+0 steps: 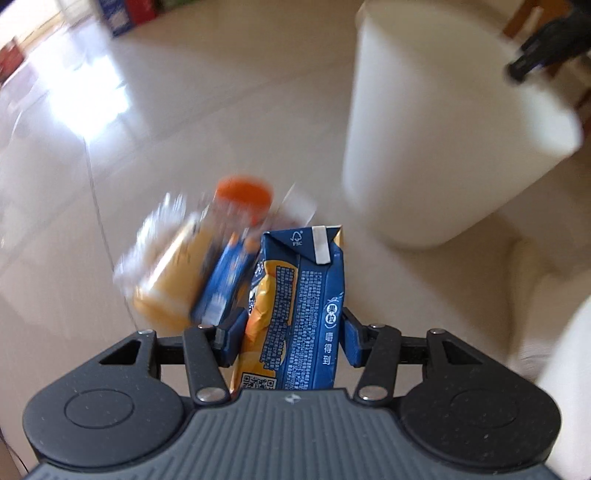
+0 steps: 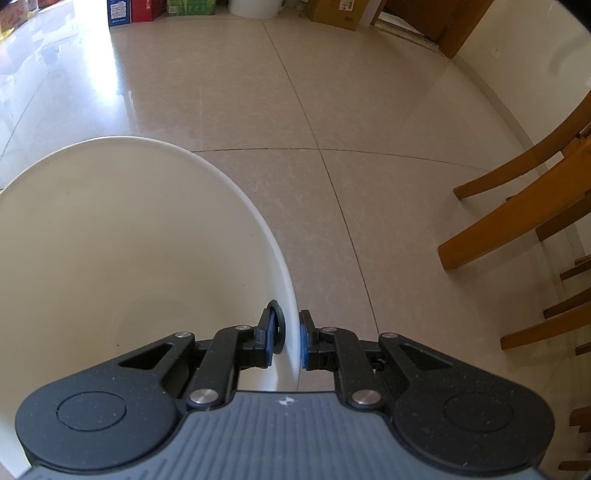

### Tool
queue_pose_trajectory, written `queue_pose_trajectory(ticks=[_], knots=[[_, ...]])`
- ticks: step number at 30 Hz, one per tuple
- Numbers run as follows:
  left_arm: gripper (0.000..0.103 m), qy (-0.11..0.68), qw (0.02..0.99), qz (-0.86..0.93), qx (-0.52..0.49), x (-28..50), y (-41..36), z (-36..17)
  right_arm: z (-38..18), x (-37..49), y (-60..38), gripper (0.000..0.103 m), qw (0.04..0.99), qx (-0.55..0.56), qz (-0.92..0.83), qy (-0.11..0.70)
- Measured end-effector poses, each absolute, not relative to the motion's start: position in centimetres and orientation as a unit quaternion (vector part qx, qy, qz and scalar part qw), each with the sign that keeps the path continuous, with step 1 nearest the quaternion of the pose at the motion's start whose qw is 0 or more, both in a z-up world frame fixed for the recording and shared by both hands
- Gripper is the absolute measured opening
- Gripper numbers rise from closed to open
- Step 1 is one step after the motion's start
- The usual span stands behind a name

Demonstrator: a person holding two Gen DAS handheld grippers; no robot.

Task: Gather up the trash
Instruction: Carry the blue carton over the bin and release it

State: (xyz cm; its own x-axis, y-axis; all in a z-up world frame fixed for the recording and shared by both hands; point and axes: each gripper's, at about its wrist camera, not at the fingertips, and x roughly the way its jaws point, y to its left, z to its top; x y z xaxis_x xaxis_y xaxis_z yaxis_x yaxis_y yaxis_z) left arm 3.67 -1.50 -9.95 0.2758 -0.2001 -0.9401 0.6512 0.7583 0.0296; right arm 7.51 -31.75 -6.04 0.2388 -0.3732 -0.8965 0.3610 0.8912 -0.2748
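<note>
In the left wrist view my left gripper [image 1: 291, 332] is shut on a crushed blue and orange juice carton [image 1: 299, 306], held upright above the floor. Below and left of the carton lies a blurred plastic bottle [image 1: 192, 258] with an orange cap and orange-blue label. A white trash bin [image 1: 424, 140] stands to the upper right of the carton. In the right wrist view my right gripper [image 2: 288, 339] is shut on the bin's rim [image 2: 291, 317], one finger inside the wall and one outside. The bin's inside [image 2: 129, 240] looks bare as far as it shows.
Glossy beige floor tiles [image 2: 332, 110] spread all around. Wooden chair legs [image 2: 517, 214] stand at the right in the right wrist view. Coloured boxes [image 2: 136, 11] and a cardboard box [image 2: 336, 13] line the far wall. The right gripper's dark shape [image 1: 543, 48] shows at the bin's top.
</note>
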Motion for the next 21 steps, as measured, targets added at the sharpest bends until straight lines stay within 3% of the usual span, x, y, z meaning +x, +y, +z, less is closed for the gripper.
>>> queue_pose_trajectory(ticks=[9,21], knots=[[0.052,0.465,0.778,-0.353,0.231,5.2,-10.2,-1.1,-6.0,8.0,-31.8,0.016,0.780,-0.012,-0.232,0.581],[0.055,0.458,0.766,-0.391,0.223,6.7,-18.9,-1.4,-5.6,8.0,-32.8,0.015,0.781,0.017,-0.232,0.579]])
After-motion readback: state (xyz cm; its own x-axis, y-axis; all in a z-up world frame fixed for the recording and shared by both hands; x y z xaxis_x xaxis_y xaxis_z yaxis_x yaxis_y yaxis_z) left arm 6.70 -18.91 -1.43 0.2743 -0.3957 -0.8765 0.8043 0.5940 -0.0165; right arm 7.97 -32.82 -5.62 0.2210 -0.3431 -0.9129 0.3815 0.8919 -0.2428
